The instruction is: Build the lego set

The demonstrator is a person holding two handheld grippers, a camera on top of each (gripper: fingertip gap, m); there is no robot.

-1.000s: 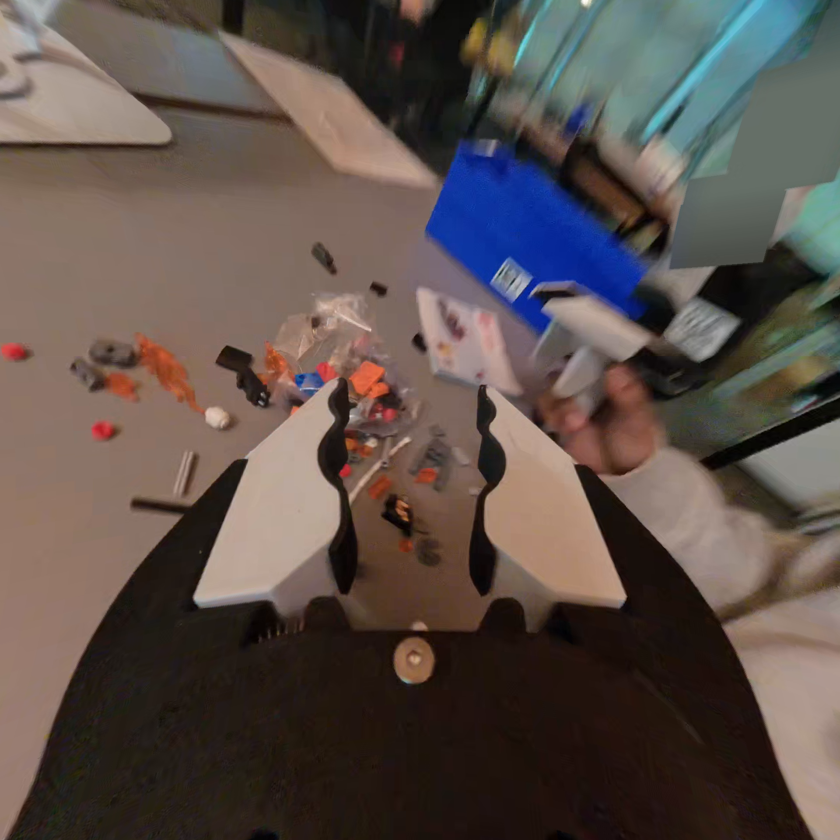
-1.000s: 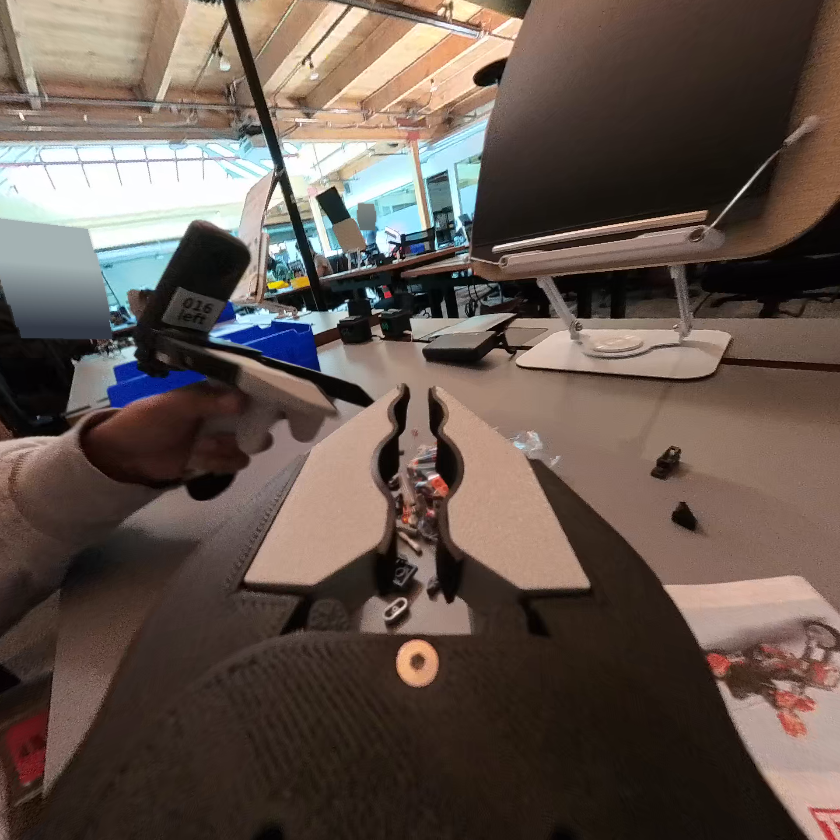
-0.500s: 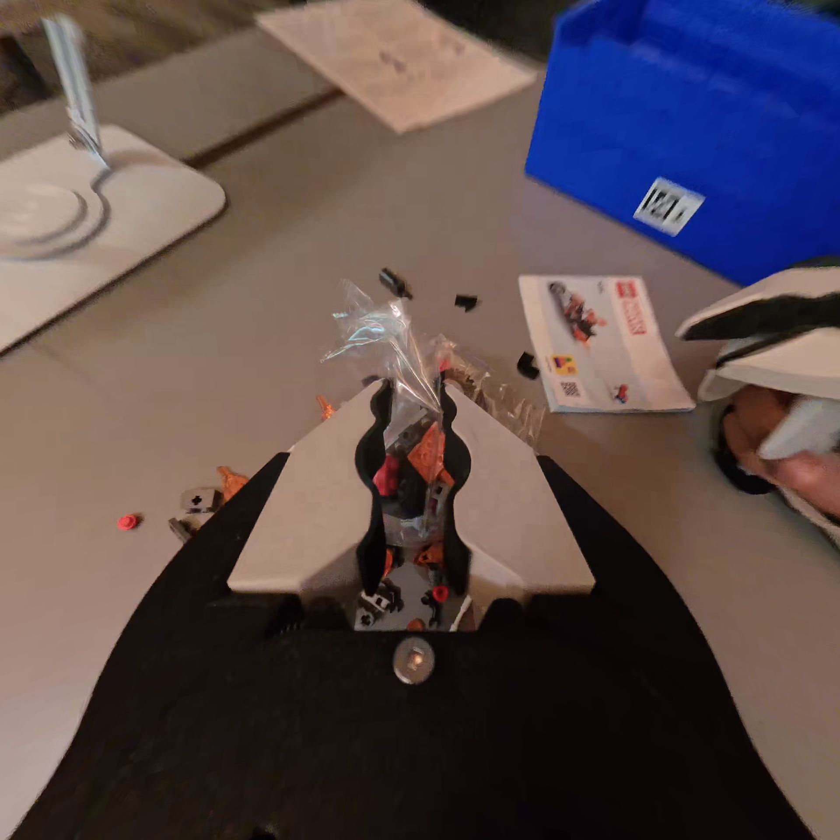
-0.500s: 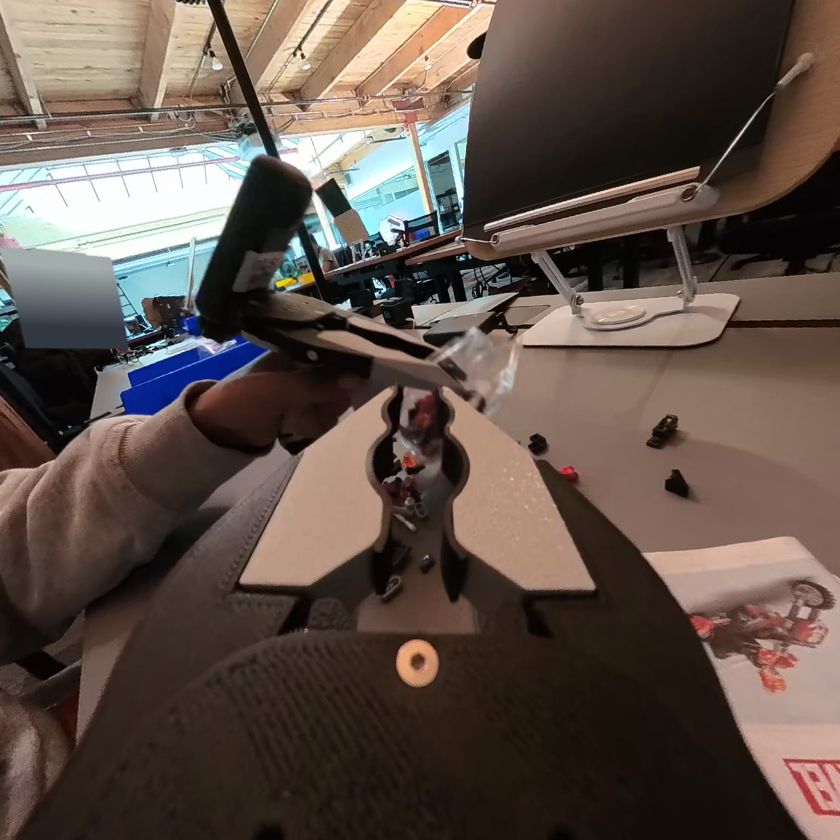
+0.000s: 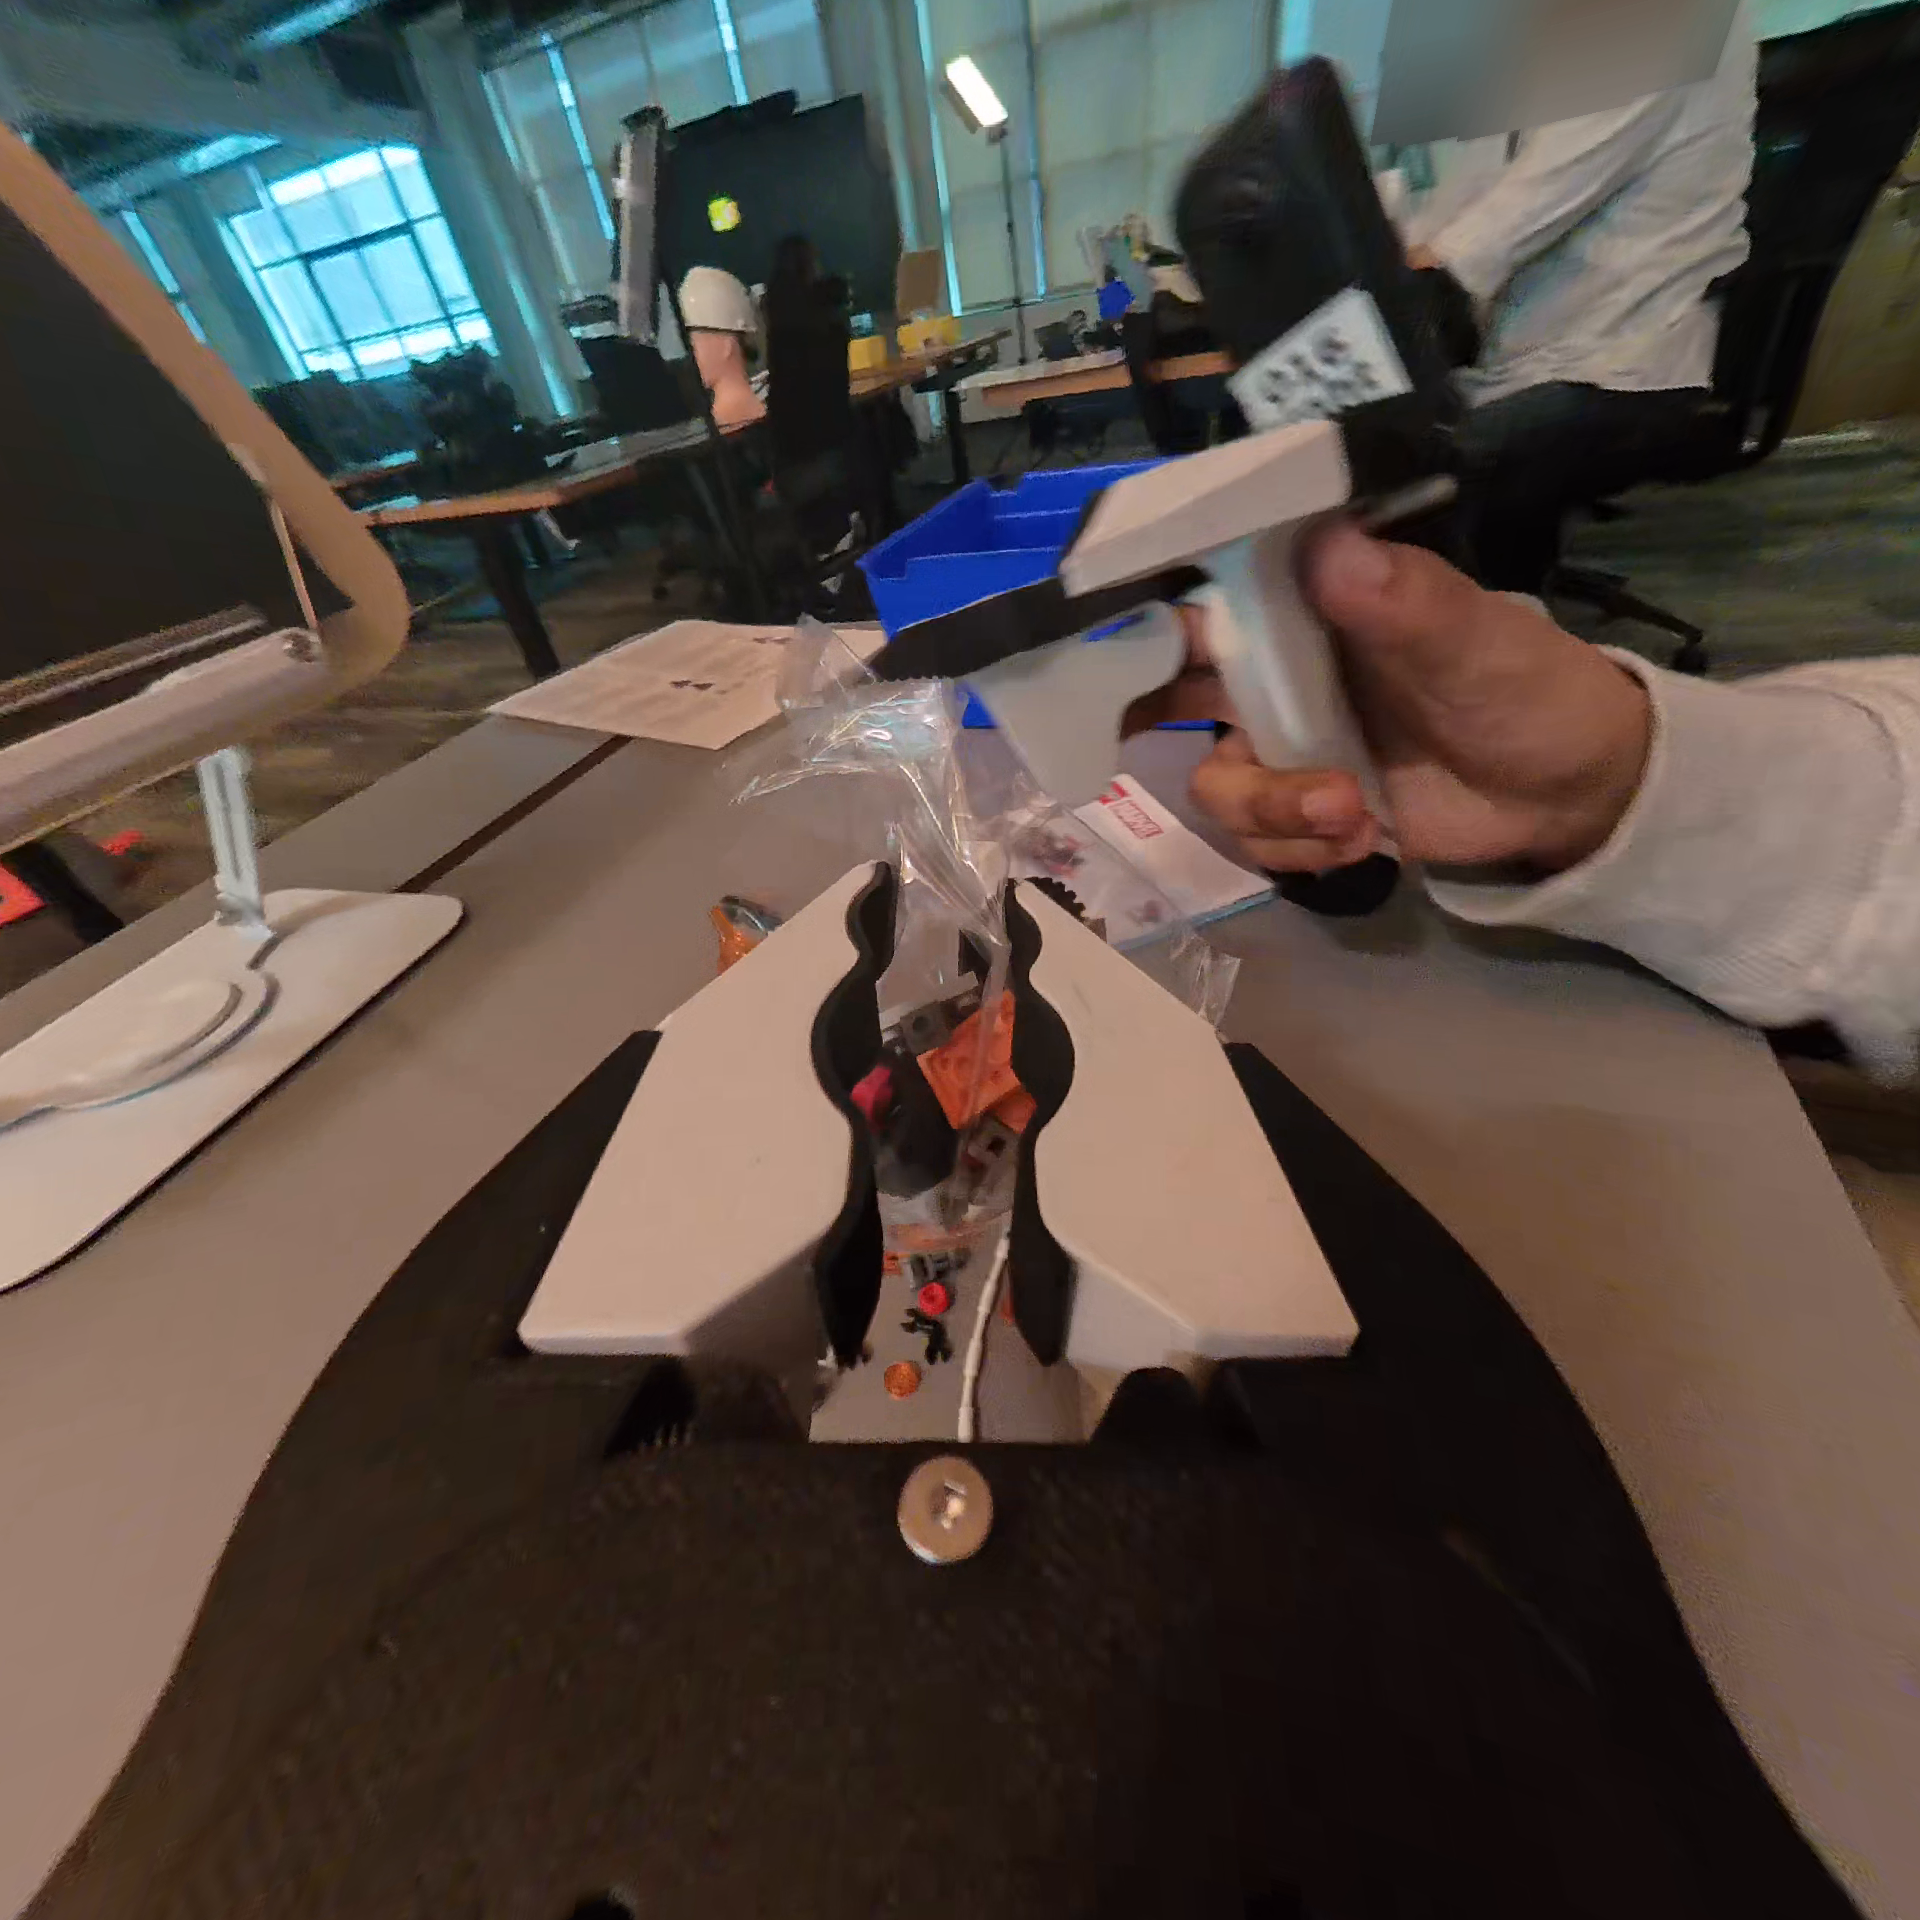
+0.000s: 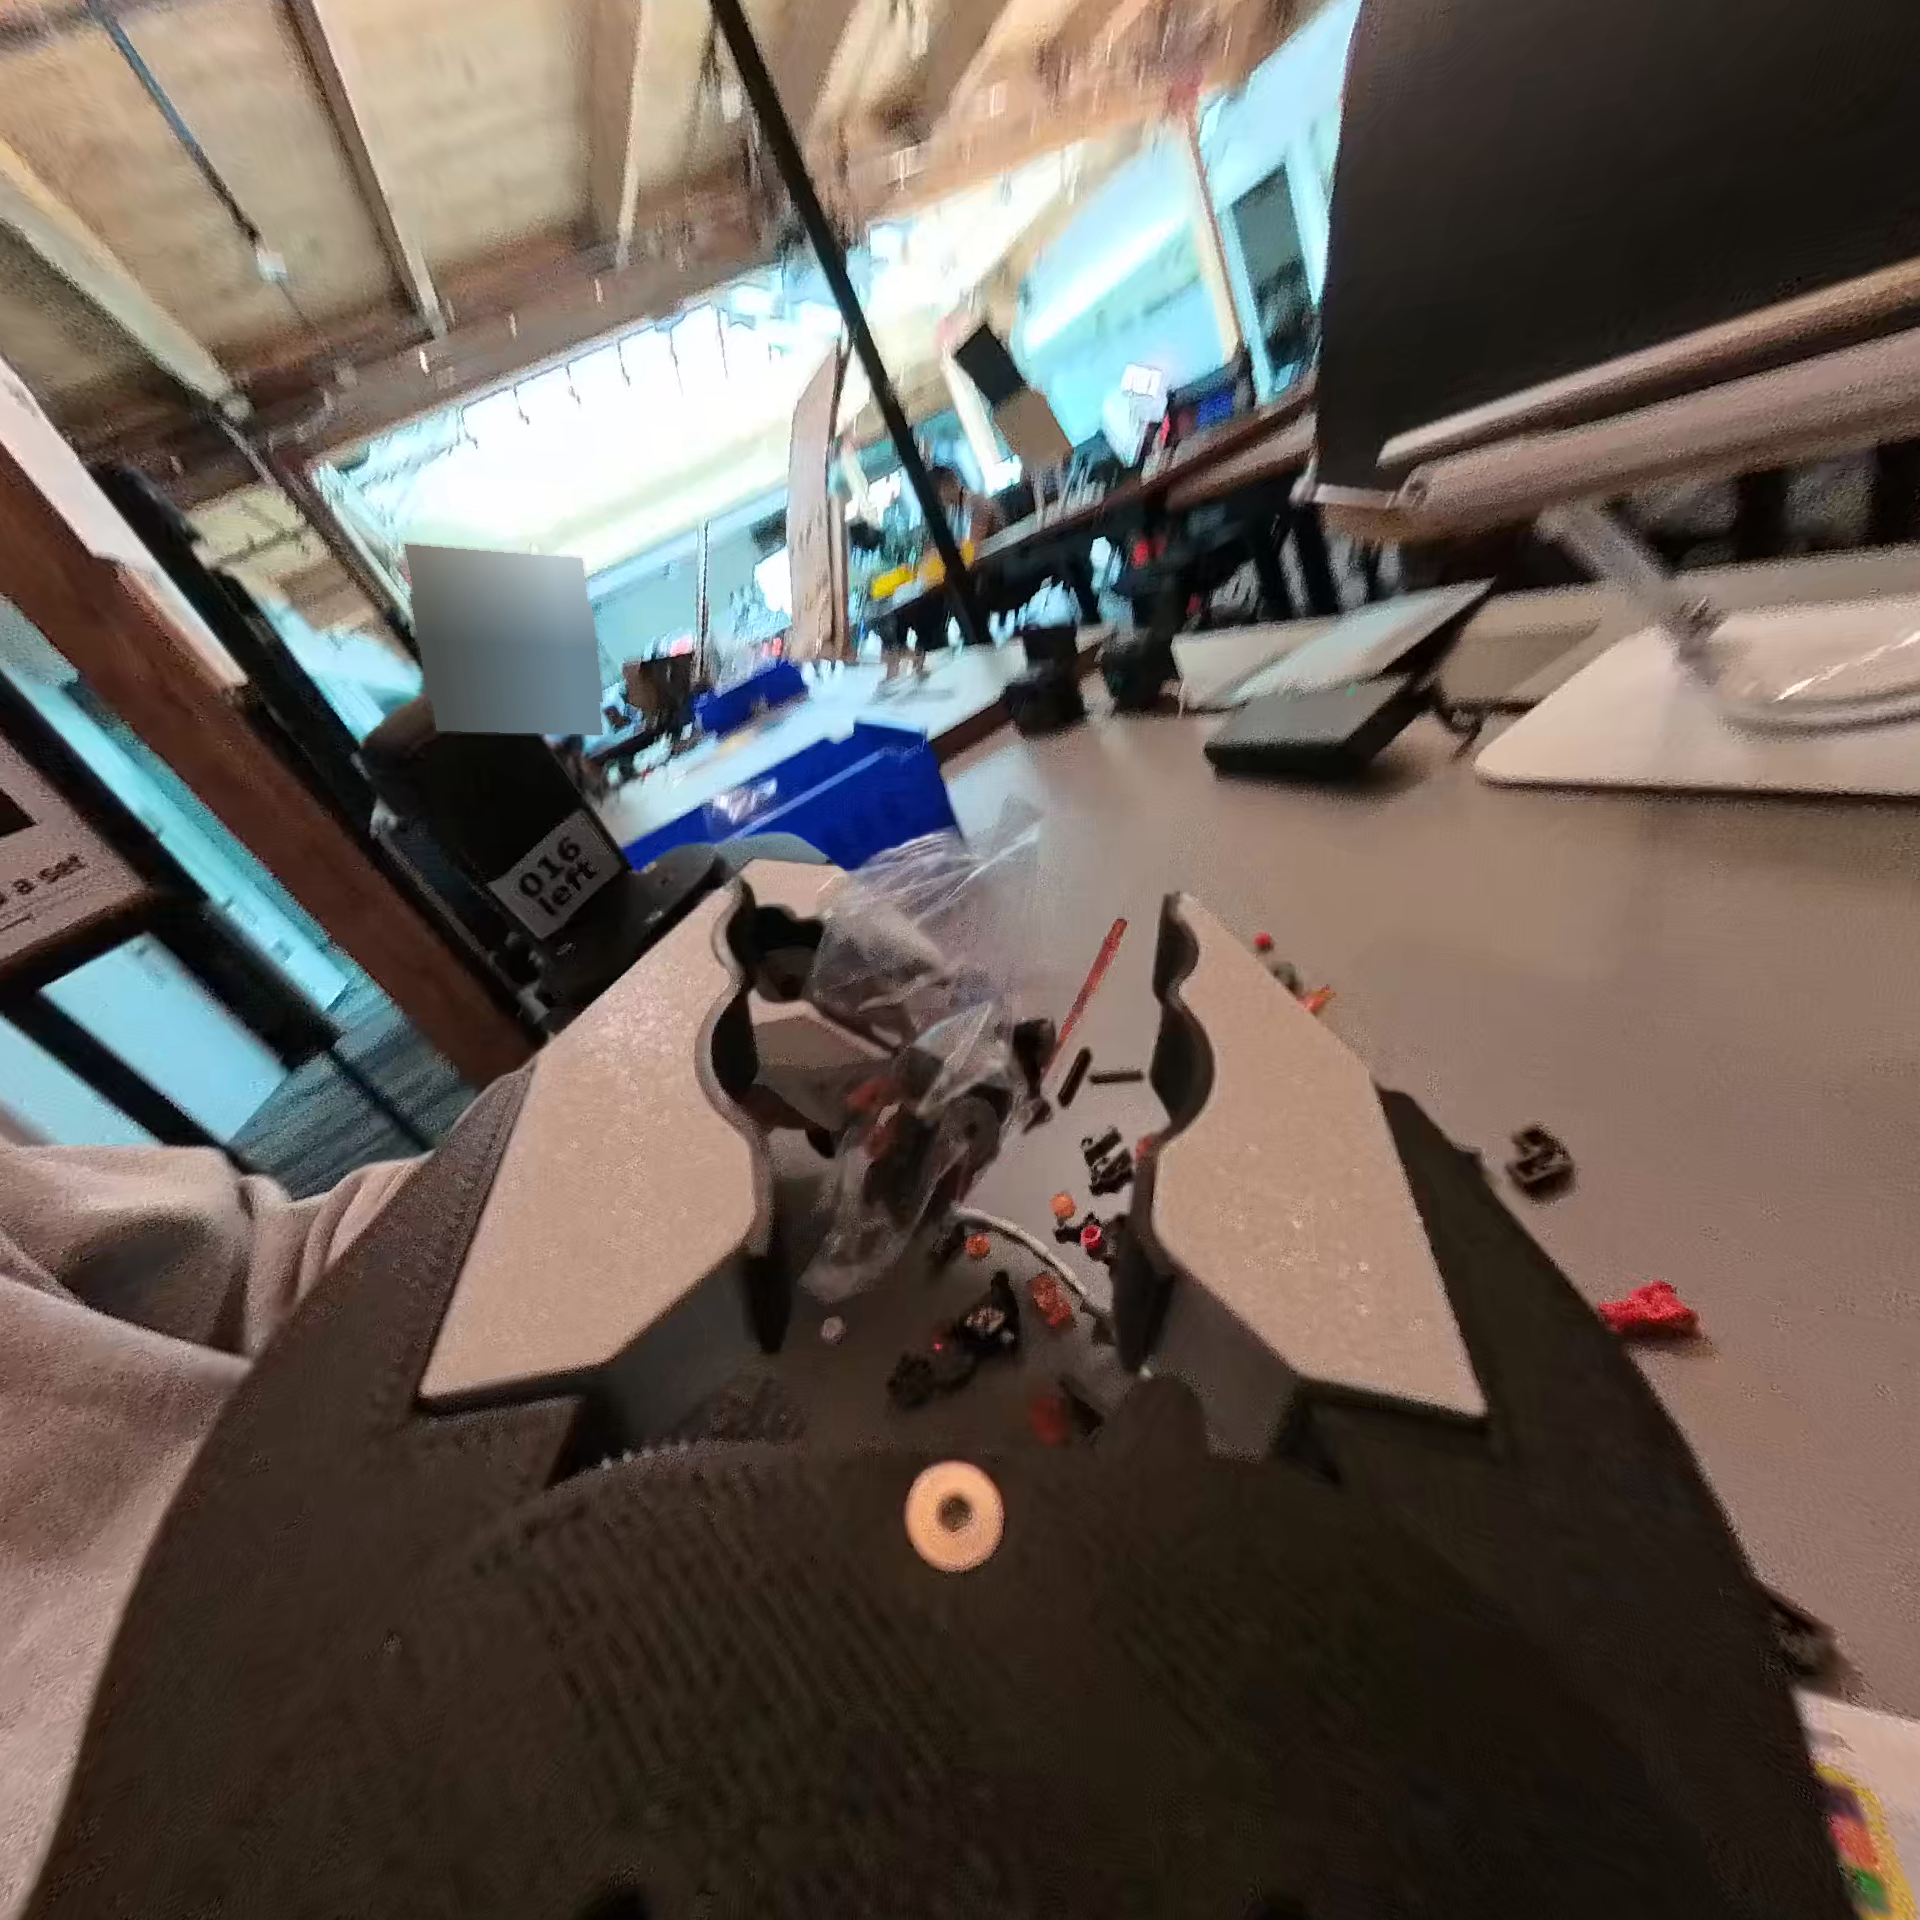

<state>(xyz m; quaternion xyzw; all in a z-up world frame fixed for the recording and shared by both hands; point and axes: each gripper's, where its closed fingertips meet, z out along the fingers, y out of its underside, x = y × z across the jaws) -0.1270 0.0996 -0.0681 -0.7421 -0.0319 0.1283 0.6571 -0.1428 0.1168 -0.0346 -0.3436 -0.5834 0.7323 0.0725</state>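
Lego pieces [image 5: 971, 1075] sit inside a clear plastic bag [image 5: 914, 790] at frame centre, lifted above the grey table [image 5: 582, 831]. Left gripper [image 5: 940, 914] has its jaws narrowed onto the bag. Right gripper [image 6: 951, 914], jaws wide in its own view, appears beside the bag's top at upper right of the left view. Loose pieces [image 6: 997, 1325] lie below. Recommended: tip the bag mouth down and shake gently, low over the table, so parts do not scatter.

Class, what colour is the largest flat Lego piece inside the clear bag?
Orange; the left wrist view shows it best.
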